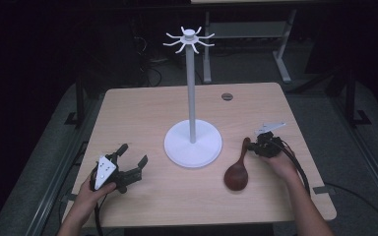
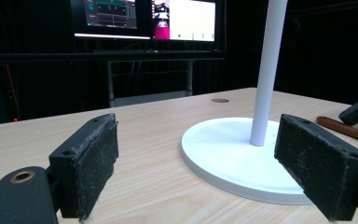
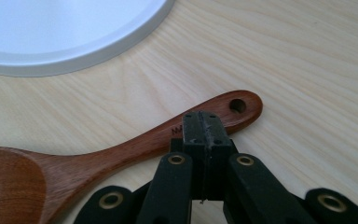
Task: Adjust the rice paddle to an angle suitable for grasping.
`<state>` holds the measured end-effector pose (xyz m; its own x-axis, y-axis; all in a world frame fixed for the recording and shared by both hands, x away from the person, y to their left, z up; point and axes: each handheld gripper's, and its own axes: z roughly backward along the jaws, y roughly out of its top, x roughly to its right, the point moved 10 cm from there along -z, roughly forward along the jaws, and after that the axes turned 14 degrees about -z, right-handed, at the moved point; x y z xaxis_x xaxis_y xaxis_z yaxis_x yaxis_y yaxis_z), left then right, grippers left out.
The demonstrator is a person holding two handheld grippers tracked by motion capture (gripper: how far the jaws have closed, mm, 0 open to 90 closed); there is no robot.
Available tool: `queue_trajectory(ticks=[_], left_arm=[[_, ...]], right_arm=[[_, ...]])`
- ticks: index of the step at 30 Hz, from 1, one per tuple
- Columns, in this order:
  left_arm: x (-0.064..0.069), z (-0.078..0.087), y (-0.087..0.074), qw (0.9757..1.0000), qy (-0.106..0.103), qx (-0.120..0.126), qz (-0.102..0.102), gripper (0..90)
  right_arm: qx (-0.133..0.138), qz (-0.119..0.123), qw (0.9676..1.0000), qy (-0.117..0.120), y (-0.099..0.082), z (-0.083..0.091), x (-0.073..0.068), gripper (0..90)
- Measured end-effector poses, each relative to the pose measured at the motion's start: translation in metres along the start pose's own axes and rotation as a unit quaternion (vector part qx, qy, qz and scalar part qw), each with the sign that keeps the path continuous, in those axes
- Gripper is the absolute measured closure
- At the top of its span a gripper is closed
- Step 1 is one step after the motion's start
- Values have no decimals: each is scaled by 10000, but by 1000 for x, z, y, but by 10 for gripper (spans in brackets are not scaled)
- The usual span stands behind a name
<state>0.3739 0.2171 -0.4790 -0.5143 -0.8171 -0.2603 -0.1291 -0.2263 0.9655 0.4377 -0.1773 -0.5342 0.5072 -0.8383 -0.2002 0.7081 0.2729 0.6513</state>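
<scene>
Table (image 1: 142, 206) of pale wood carries a white hook stand (image 1: 192, 142), whose round base lies ahead of the left gripper (image 1: 132, 153) and beyond its right jaw, the pole rising between the two wide-apart, empty jaws. Wooden spoon (image 1: 237, 172) lies flat beside that base, and the right gripper (image 3: 204, 128), jaws pressed together, sits over its handle near the hanging hole; whether they pinch the handle cannot be told.

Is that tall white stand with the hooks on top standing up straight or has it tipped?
Upright. The white stand sits flat on its round base, pole rising vertically from the table.
</scene>
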Motion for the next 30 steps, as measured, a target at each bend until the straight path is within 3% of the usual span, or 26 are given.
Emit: queue_trajectory(ticks=[7, 20, 30], left_arm=[[0, 0, 0, 10000, -2, 1, 1, 130], [0, 0, 0, 10000, -1, 1, -1, 130], [0, 0, 0, 10000, -1, 2, -1, 130]], right_arm=[[-44, 49, 9998, 188, 0, -4, -13, 897], [-180, 368, 9979, 499, -1, -12, -43, 897], [-233, 573, 9963, 598, -3, -14, -52, 898]])
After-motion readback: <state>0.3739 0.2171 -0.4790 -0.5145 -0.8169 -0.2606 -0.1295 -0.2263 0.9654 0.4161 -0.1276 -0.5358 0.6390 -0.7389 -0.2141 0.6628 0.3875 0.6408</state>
